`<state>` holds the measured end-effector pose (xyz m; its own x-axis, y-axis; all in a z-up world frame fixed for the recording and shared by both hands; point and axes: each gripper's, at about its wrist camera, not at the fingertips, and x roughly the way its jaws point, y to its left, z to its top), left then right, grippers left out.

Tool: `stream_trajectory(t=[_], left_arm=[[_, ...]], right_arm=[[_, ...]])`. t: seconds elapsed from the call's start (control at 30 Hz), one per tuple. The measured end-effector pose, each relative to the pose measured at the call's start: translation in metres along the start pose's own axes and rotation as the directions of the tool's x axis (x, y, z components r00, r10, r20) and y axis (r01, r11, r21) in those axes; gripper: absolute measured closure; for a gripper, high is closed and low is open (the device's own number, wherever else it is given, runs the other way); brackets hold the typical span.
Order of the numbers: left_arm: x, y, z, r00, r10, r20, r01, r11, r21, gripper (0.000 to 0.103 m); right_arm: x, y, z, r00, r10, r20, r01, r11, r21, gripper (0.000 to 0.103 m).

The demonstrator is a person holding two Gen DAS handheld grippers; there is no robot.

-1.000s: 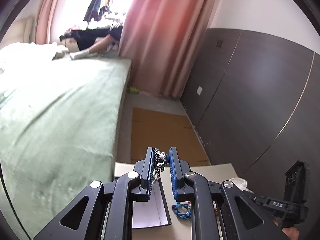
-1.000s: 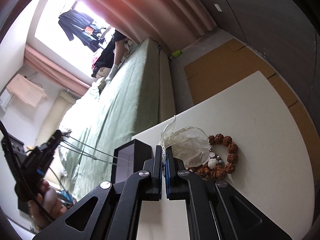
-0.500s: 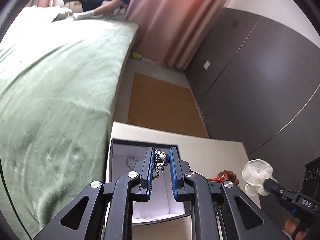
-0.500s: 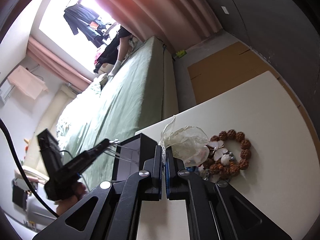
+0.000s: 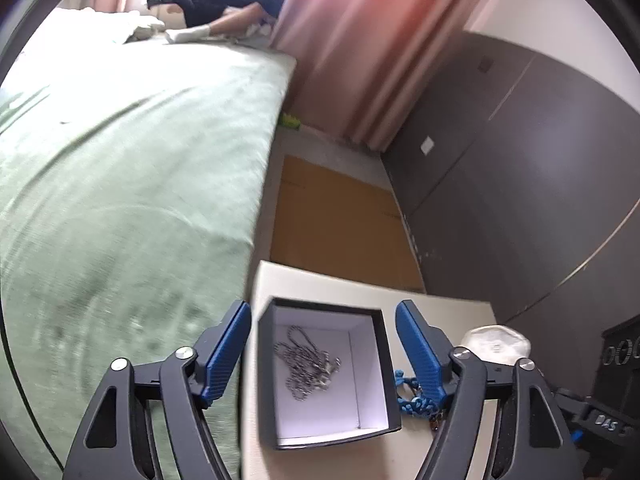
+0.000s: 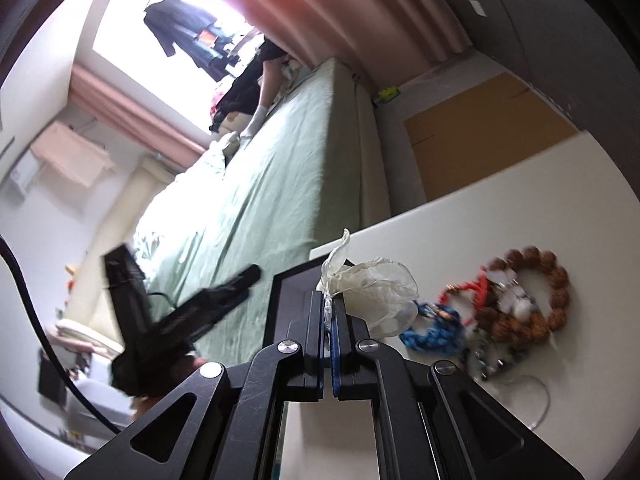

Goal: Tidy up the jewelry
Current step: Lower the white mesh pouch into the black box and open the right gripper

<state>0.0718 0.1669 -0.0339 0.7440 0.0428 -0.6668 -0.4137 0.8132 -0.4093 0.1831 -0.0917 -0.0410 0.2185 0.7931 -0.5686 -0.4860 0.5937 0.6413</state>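
- The left gripper, black-armed with blue ribbed pads, hovers over the table with its jaws opening wide; nothing is pressed between the pads.
- Directly below and between those spread fingers sits an open black square box with a white lining.
- A silver chain necklace lies loose in a heap on the box floor, clear of both pads.
- Just beside the left gripper's right finger, a blue braided bracelet lies on the cream-white tabletop.
- The right gripper is clenched on the neck of a sheer white organza pouch, which bulges out to the right of its fingertips.
- Right of that gripper, on the table, lie a brown wooden-bead bracelet, a red-orange bead strand and more blue braid.
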Motion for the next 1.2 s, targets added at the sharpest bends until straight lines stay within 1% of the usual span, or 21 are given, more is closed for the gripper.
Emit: stream_trajectory(t=[0.07, 0.27, 0.47, 0.6, 0.63, 0.67, 0.7, 0.73, 0.8, 0.87, 0.9, 0.93, 1.0, 1.03, 1.13, 1.2], left_arm=[[-0.011, 0.010, 0.004, 1.000, 0.008, 0.022, -0.008, 1.000, -0.015, 0.027], [-0.028, 0.038, 0.013, 0.998, 0.025, 0.062, -0.019, 0.995, -0.100, 0.027], [-0.035, 0.058, 0.016, 0.997, 0.019, 0.077, -0.004, 0.983, -0.182, 0.027], [-0.035, 0.061, 0.017, 0.997, 0.022, 0.075, -0.007, 0.982, -0.189, 0.027], [-0.035, 0.060, 0.018, 0.997, 0.021, 0.076, -0.007, 0.983, -0.186, 0.027], [-0.036, 0.061, 0.018, 0.997, 0.021, 0.077, -0.006, 0.983, -0.185, 0.027], [-0.036, 0.061, 0.018, 0.997, 0.021, 0.078, -0.007, 0.983, -0.183, 0.027], [-0.036, 0.060, 0.017, 0.997, 0.024, 0.077, -0.010, 0.984, -0.179, 0.027], [-0.035, 0.058, 0.016, 0.997, 0.026, 0.073, -0.013, 0.985, -0.170, 0.027], [-0.035, 0.055, 0.015, 0.997, 0.024, 0.068, -0.013, 0.987, -0.159, 0.027], [-0.035, 0.054, 0.014, 0.998, 0.024, 0.066, -0.014, 0.988, -0.154, 0.027], [-0.034, 0.052, 0.014, 0.998, 0.024, 0.064, -0.015, 0.989, -0.146, 0.027], [-0.033, 0.049, 0.013, 0.998, 0.025, 0.059, -0.017, 0.991, -0.133, 0.027], [-0.032, 0.046, 0.012, 0.998, 0.024, 0.056, -0.017, 0.992, -0.124, 0.027], [-0.028, 0.036, 0.011, 0.999, 0.015, 0.045, -0.011, 0.995, -0.099, 0.027], [-0.025, 0.029, 0.009, 0.999, 0.005, 0.036, -0.003, 0.997, -0.083, 0.027]], right_arm=[[0.011, 0.013, 0.001, 1.000, 0.021, -0.021, -0.022, 1.000, -0.022, 0.099], [0.053, 0.038, 0.004, 0.995, 0.015, -0.098, -0.024, 0.996, -0.087, 0.099], [0.088, 0.044, 0.003, 0.989, 0.001, -0.148, -0.018, 0.993, -0.114, 0.099], [0.110, 0.042, -0.003, 0.985, 0.013, -0.175, -0.030, 0.995, -0.096, 0.099], [0.115, 0.042, -0.004, 0.983, 0.014, -0.182, -0.032, 0.995, -0.099, 0.097], [0.124, 0.041, -0.006, 0.977, 0.010, -0.213, -0.032, 0.994, -0.102, 0.092], [0.130, 0.040, -0.008, 0.969, -0.007, -0.245, -0.017, 0.995, -0.097, 0.075], [0.137, 0.035, -0.010, 0.959, -0.022, -0.284, 0.001, 0.997, -0.074, 0.063], [0.135, 0.032, -0.011, 0.960, -0.005, -0.281, -0.010, 0.999, -0.051, 0.062], [0.122, 0.034, -0.007, 0.965, -0.016, -0.260, 0.000, 0.998, -0.061, 0.061], [0.115, 0.035, -0.005, 0.970, -0.023, -0.243, 0.007, 0.998, -0.066, 0.056], [0.106, 0.035, -0.004, 0.975, -0.031, -0.221, 0.015, 0.997, -0.071, 0.047], [0.083, 0.033, 0.000, 0.987, -0.048, -0.154, 0.037, 0.996, -0.076, 0.038], [0.074, 0.032, 0.001, 0.990, -0.054, -0.134, 0.044, 0.996, -0.076, 0.038], [0.054, 0.024, 0.006, 0.992, -0.061, -0.109, 0.055, 0.997, -0.058, 0.038], [0.037, 0.015, 0.009, 0.993, -0.082, -0.088, 0.078, 0.996, -0.043, 0.038]])
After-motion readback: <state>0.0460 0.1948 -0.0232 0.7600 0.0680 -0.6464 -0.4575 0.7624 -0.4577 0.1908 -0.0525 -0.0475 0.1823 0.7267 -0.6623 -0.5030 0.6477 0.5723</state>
